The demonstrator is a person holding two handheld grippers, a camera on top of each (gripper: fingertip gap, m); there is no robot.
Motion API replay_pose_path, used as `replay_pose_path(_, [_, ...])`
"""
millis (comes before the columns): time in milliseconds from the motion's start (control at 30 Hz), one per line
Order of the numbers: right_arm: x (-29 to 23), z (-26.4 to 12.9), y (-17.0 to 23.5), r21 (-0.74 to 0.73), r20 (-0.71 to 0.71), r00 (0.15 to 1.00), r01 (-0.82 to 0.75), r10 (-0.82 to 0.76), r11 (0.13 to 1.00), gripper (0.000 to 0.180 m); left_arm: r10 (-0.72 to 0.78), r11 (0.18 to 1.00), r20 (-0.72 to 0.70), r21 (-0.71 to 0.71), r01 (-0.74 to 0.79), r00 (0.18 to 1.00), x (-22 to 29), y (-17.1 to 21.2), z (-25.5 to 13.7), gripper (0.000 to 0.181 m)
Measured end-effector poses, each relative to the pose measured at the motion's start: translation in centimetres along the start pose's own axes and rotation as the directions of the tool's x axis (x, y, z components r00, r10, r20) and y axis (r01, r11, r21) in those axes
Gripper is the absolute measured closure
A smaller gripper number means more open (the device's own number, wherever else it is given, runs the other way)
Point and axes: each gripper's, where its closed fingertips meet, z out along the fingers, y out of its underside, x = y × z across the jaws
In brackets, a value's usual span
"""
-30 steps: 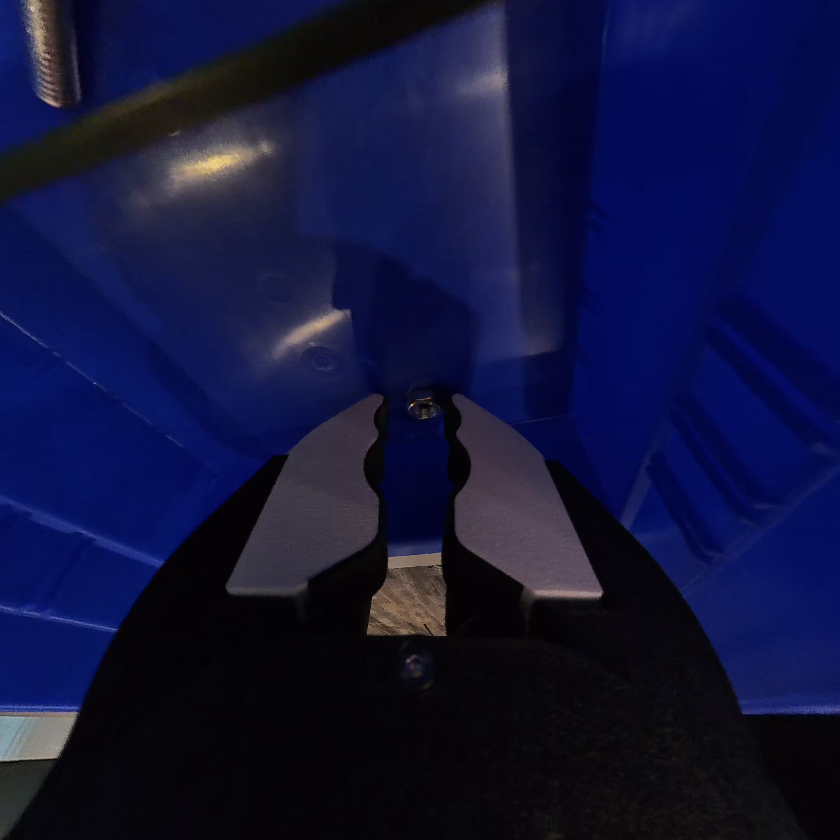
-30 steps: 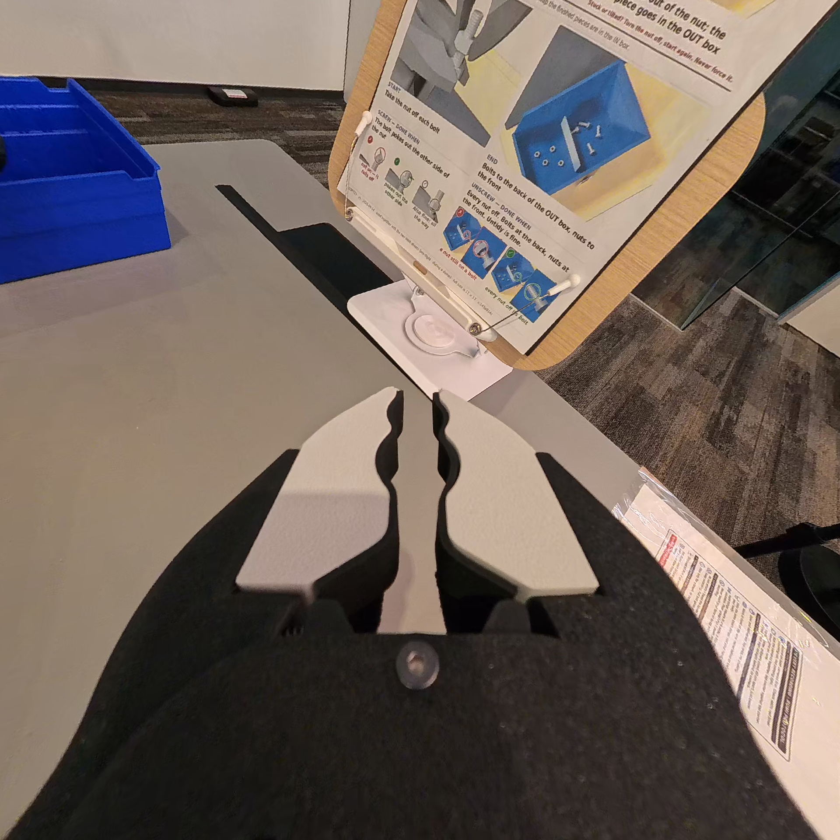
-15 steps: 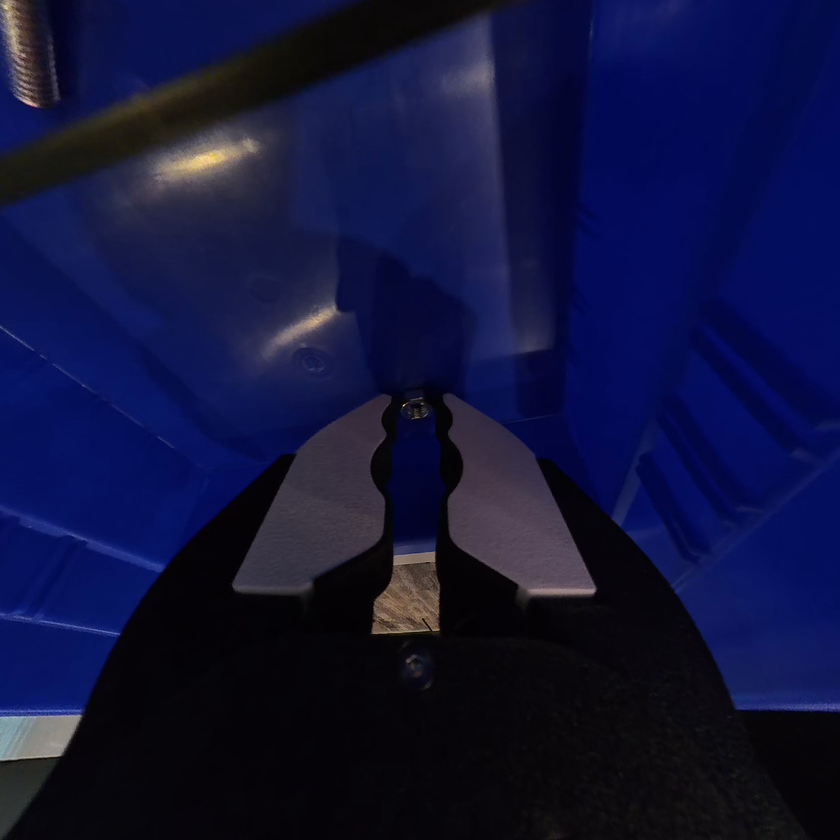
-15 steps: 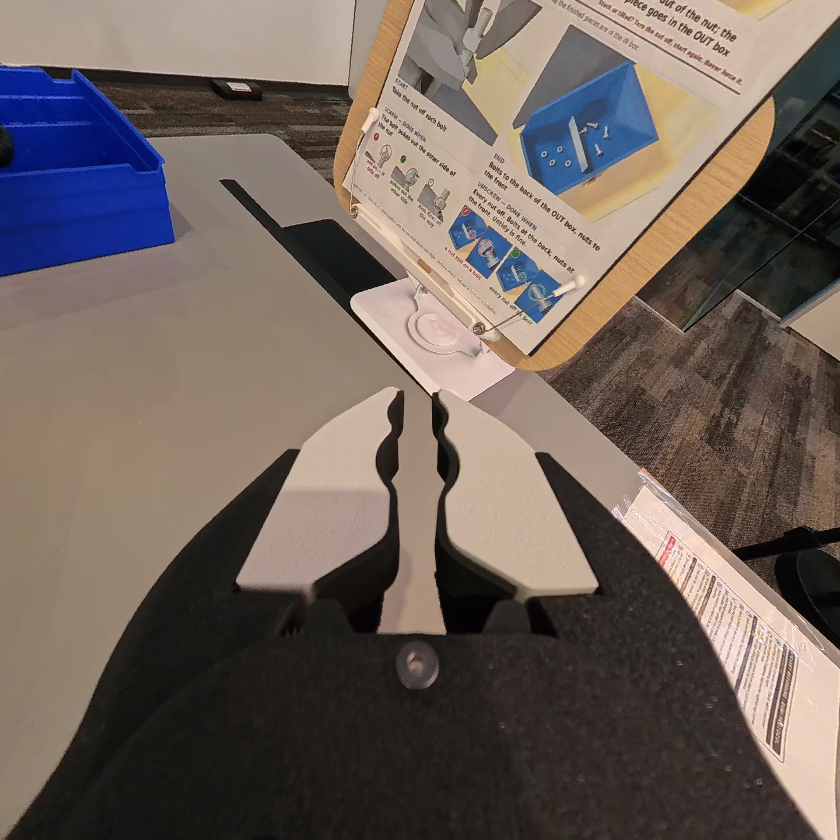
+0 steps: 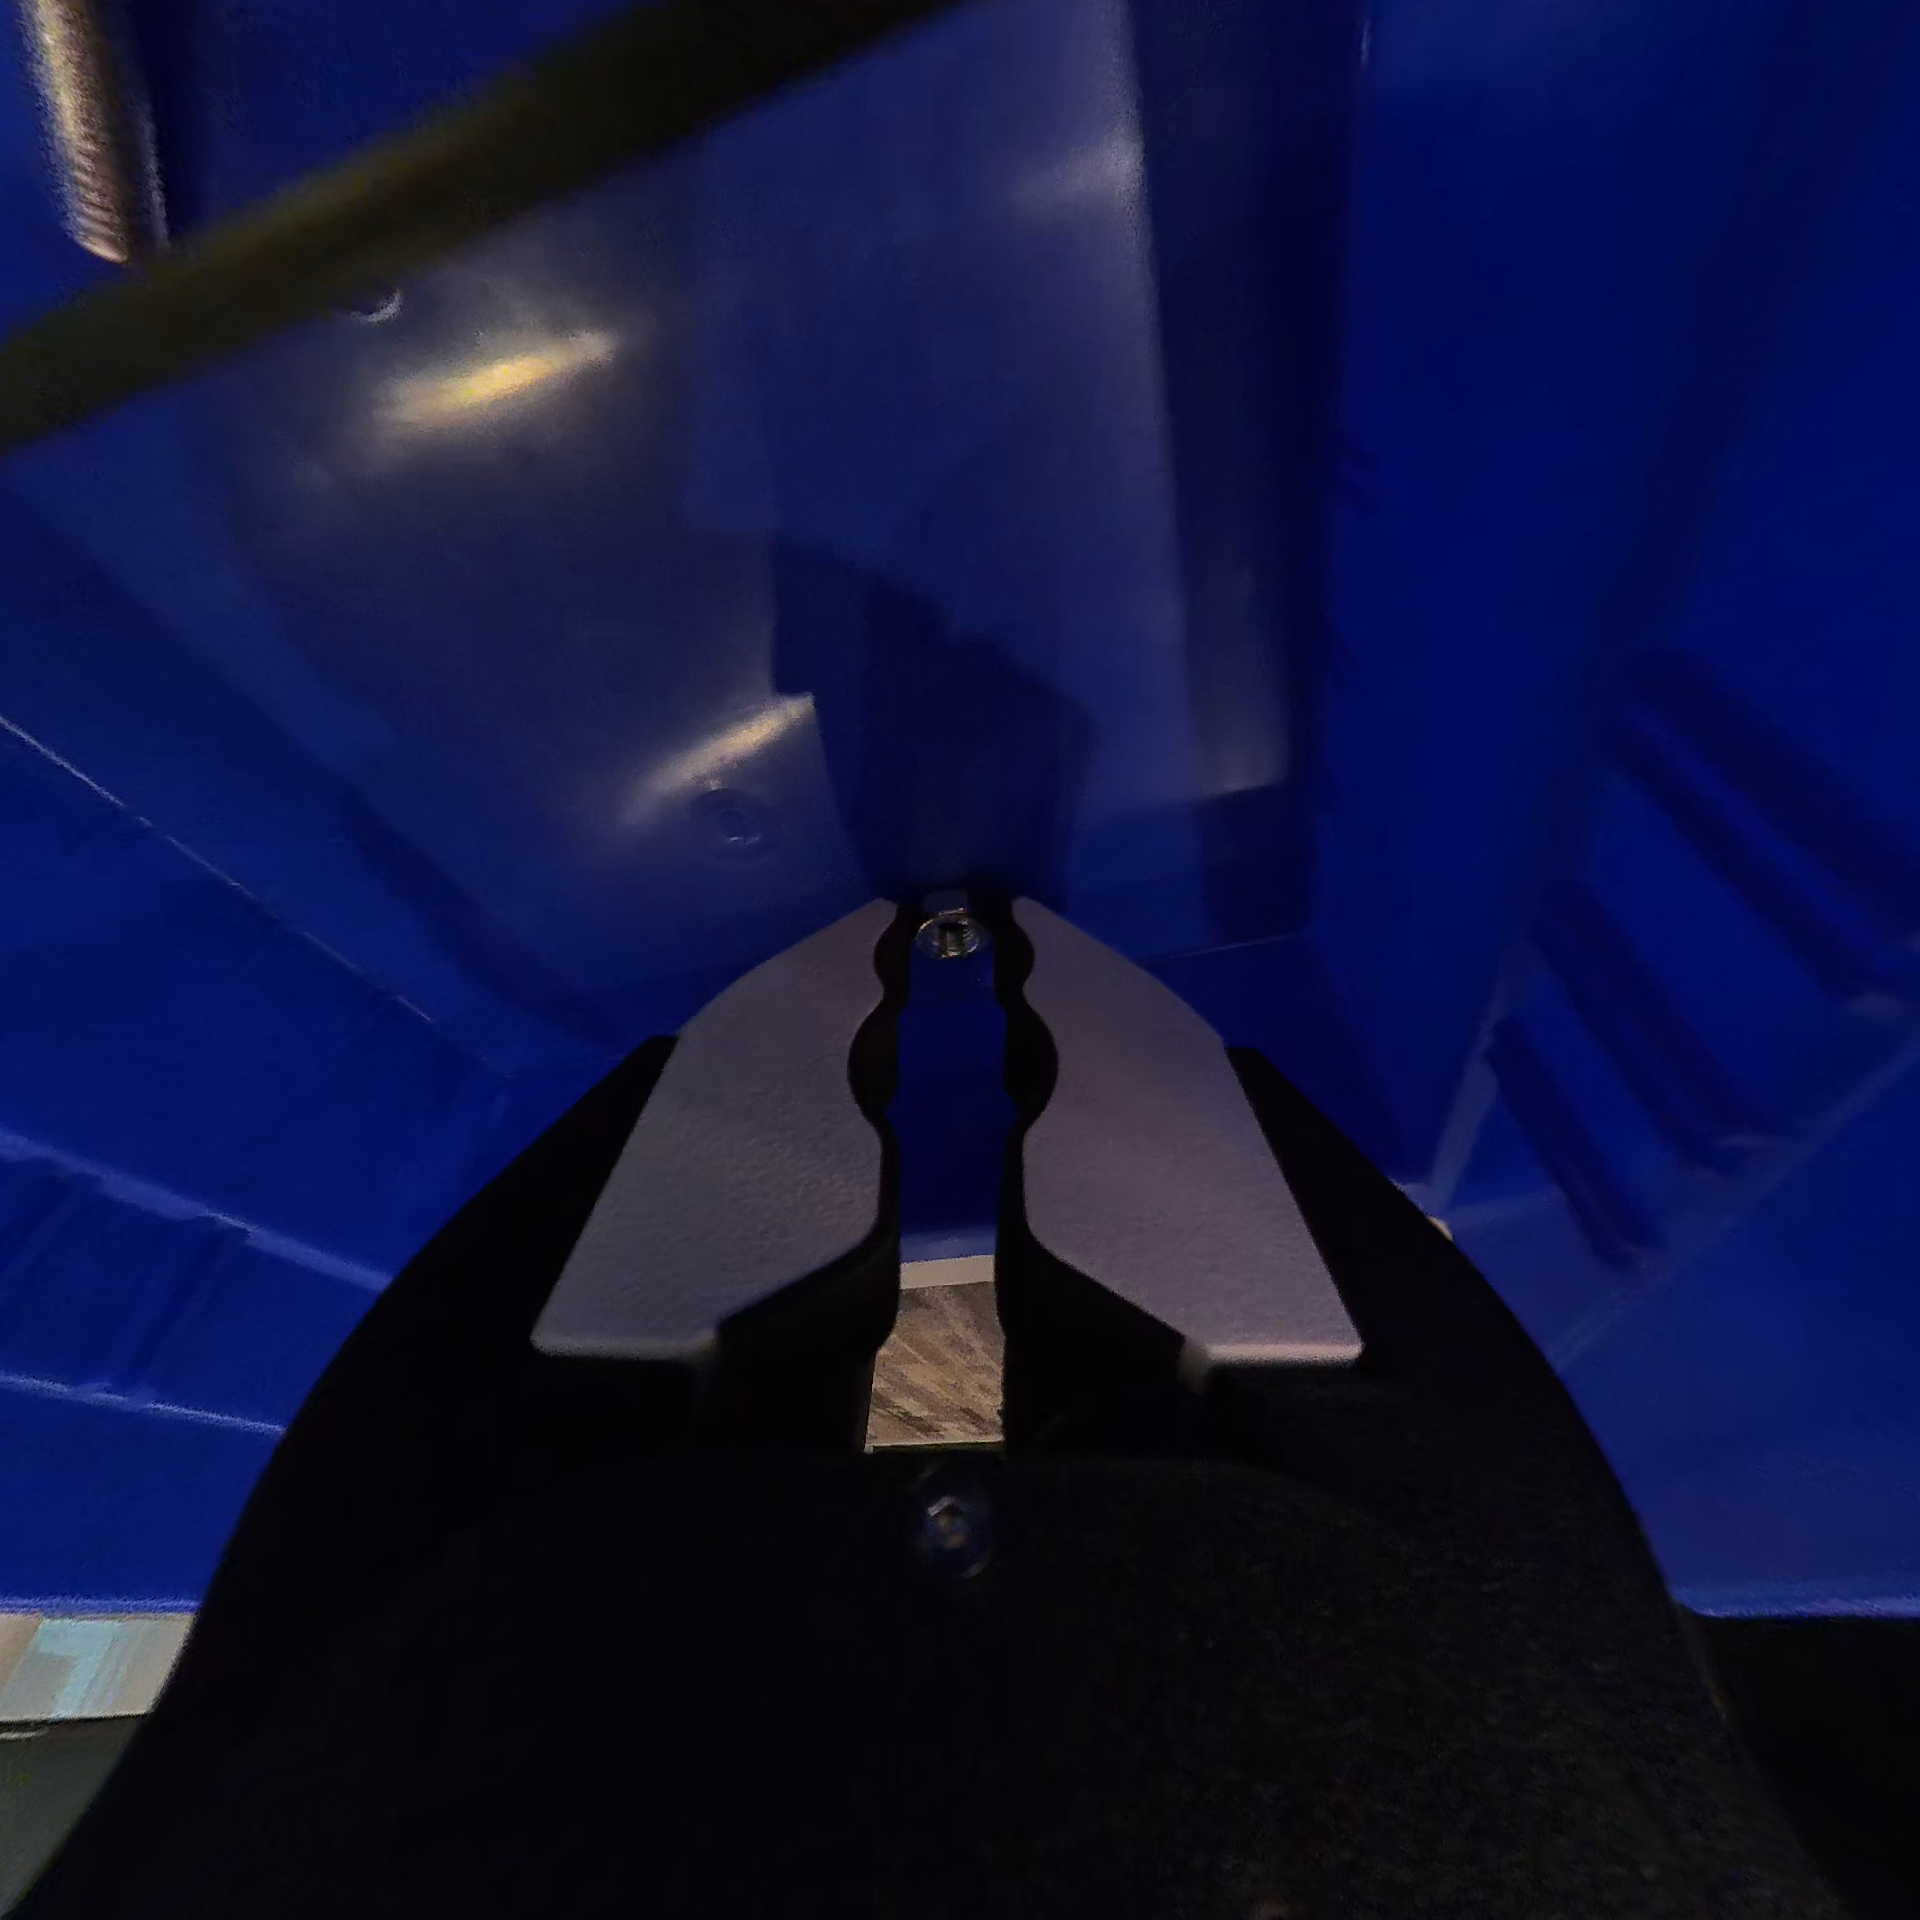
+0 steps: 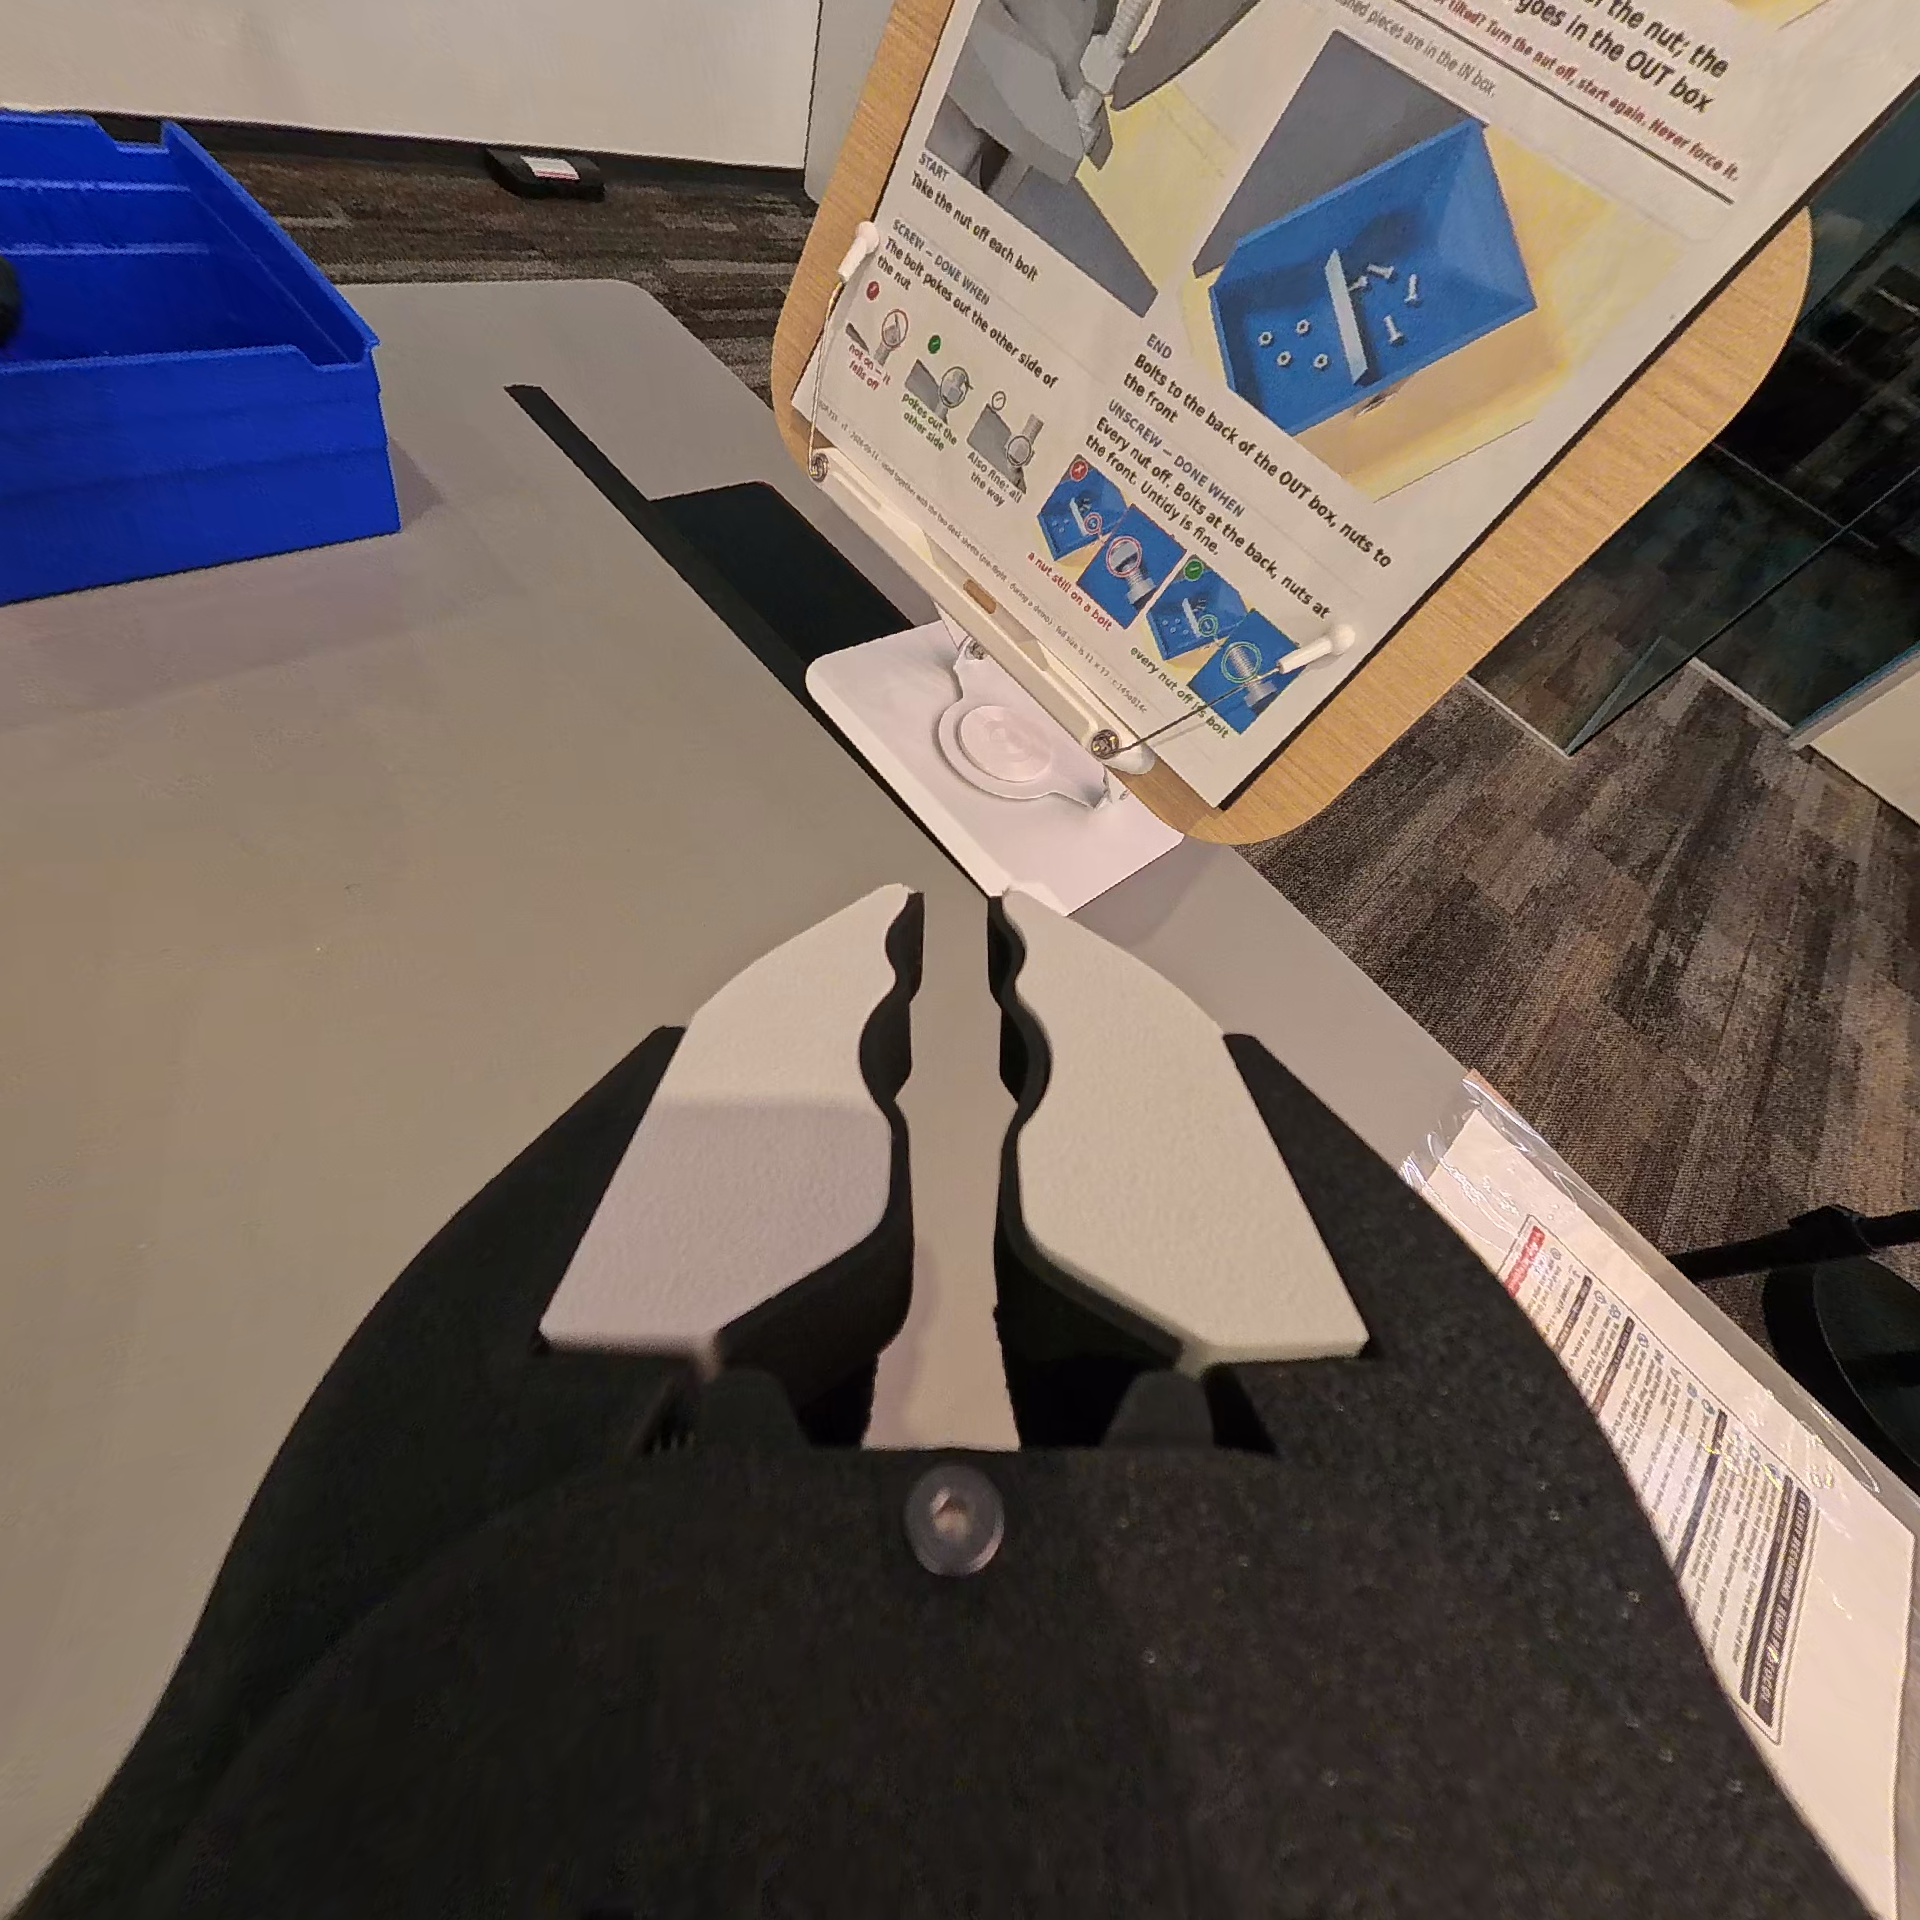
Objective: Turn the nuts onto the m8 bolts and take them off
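Note:
In the left wrist view I am inside a blue bin (image 5: 1558,520). My left gripper (image 5: 951,925) has its fingertips closed on a small metal nut (image 5: 948,935) just above the bin floor. A threaded bolt (image 5: 88,135) shows blurred at the top left, beyond a dark divider strip (image 5: 416,177). In the right wrist view my right gripper (image 6: 954,914) hovers over the grey table (image 6: 312,935). Its jaws stand nearly together with a thin gap and hold nothing.
A blue bin (image 6: 177,416) stands at the far left of the table. An instruction board on a white stand (image 6: 987,769) is ahead on the right. A bagged paper sheet (image 6: 1662,1403) lies at the table's right edge, with carpet floor (image 6: 1558,935) beyond. The gap from one gripper's tips to the other's is roughly 60 cm.
The left jaws have narrowed around the nut since one second ago. The right gripper has drifted slightly, with its jaws unchanged.

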Motion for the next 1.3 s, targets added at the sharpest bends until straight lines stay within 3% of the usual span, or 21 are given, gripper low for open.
replay_pose_path(333, [0.0, 0.2, 0.2, -0.008, 0.005, 1.000, -0.001, 0.001, 1.000, 0.169, -0.003, 0.998, 0.005, 0.058, 0.003, 1.000, -0.6, -0.2, -2.3, 0.166])
replay_pose_path(600, [0.1, 0.0, 0.1, 0.005, 0.010, 1.000, -0.010, 0.010, 1.000, 0.168, 0.021, 0.987, 0.047, 0.157, -0.028, 0.999, 0.3, -0.4, -8.5, 0.166])
replay_pose_path(767, [0.0, 0.0, -0.1, 0.002, 0.010, 1.000, 0.000, 0.000, 1.000, 0.168, 0.117, 0.946, 0.101, 0.292, -0.142, 0.988, 4.5, -3.3, -15.7, 0.165])
replay_pose_path(900, [-0.2, 0.1, 0.0, -0.008, 0.012, 1.000, 0.007, -0.007, 1.000, 0.168, 0.284, 0.881, 0.126, 0.358, -0.310, 0.951, 12.1, -6.9, -19.3, 0.165])
replay_pose_path(1000, [0.0, -0.2, 0.3, -0.018, 0.004, 1.000, 0.006, -0.006, 1.000, 0.168, 0.419, 0.819, 0.112, 0.382, -0.429, 0.901, 18.6, -9.6, -19.0, 0.165])
replay_pose_path(1133, [0.7, -0.9, 1.4, -0.033, 0.005, 1.000, -0.022, 0.022, 0.999, 0.167, 0.557, 0.751, 0.122, 0.349, -0.561, 0.821, 25.7, -12.5, -15.7, 0.165])
replay_pose_path(1300, [2.3, -1.6, 4.1, -0.109, -0.025, 0.998, -0.053, 0.051, 0.993, 0.167, 0.636, 0.718, 0.160, 0.236, -0.655, 0.755, 30.4, -15.2, -10.3, 0.165])
